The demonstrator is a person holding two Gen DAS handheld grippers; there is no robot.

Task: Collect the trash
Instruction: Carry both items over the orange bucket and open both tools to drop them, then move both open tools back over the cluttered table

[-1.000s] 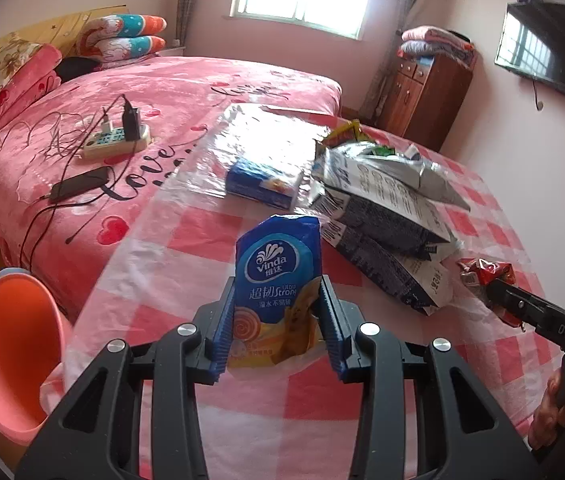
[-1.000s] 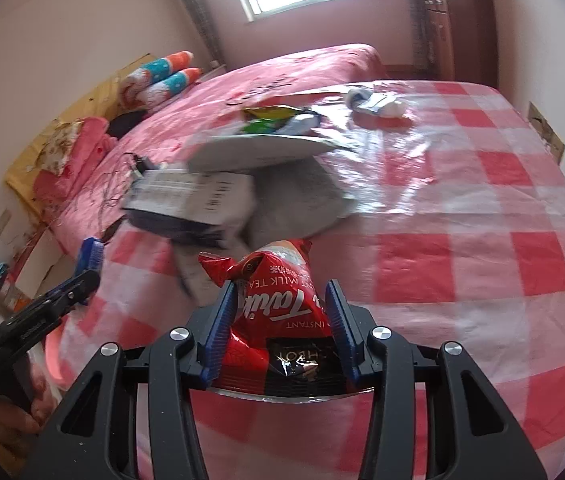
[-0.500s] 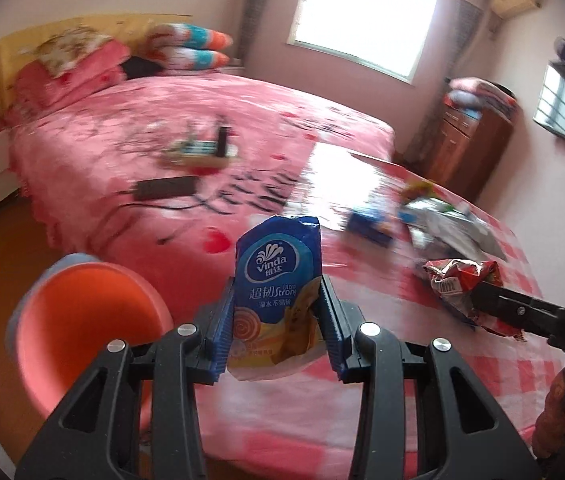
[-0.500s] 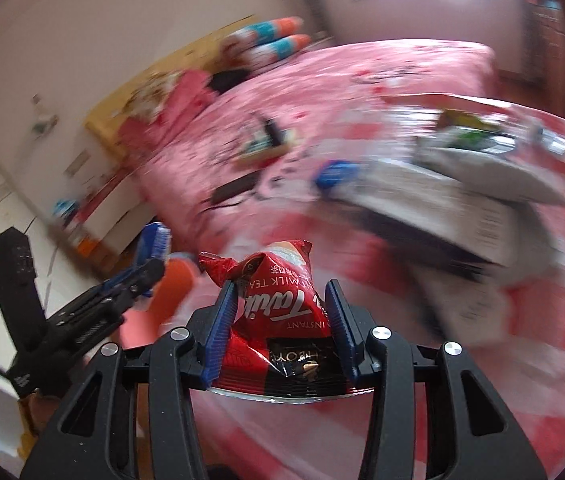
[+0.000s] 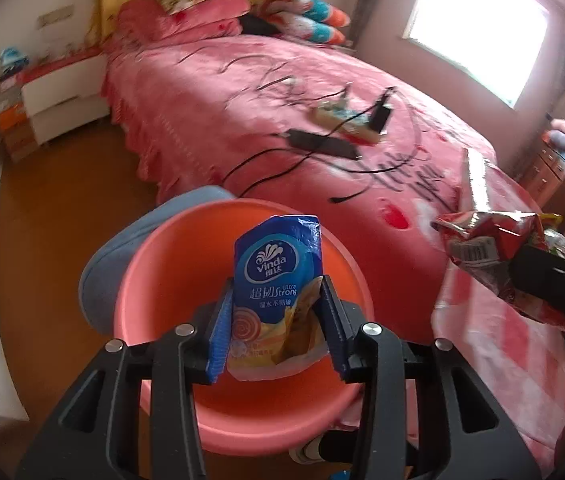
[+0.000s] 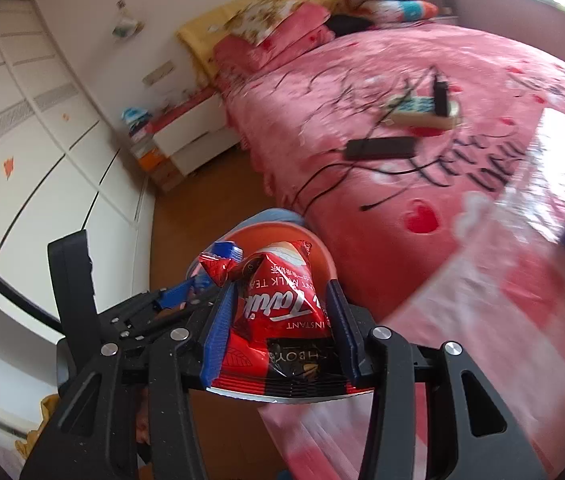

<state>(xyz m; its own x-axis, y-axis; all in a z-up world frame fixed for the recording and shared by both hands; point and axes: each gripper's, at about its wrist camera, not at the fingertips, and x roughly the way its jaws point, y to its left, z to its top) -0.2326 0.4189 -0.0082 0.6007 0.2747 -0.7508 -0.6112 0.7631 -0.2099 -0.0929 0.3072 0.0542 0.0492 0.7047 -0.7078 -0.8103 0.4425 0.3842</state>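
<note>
The blue crinkled Vinda tissue wrapper sits clamped in your left gripper, whose jaws have just been easing apart, above the round salmon-pink plastic bin. The red foil milk-tea packet is gripped in your right gripper's jaws, just beside the bin, near the pink bed and checked bench
</note>
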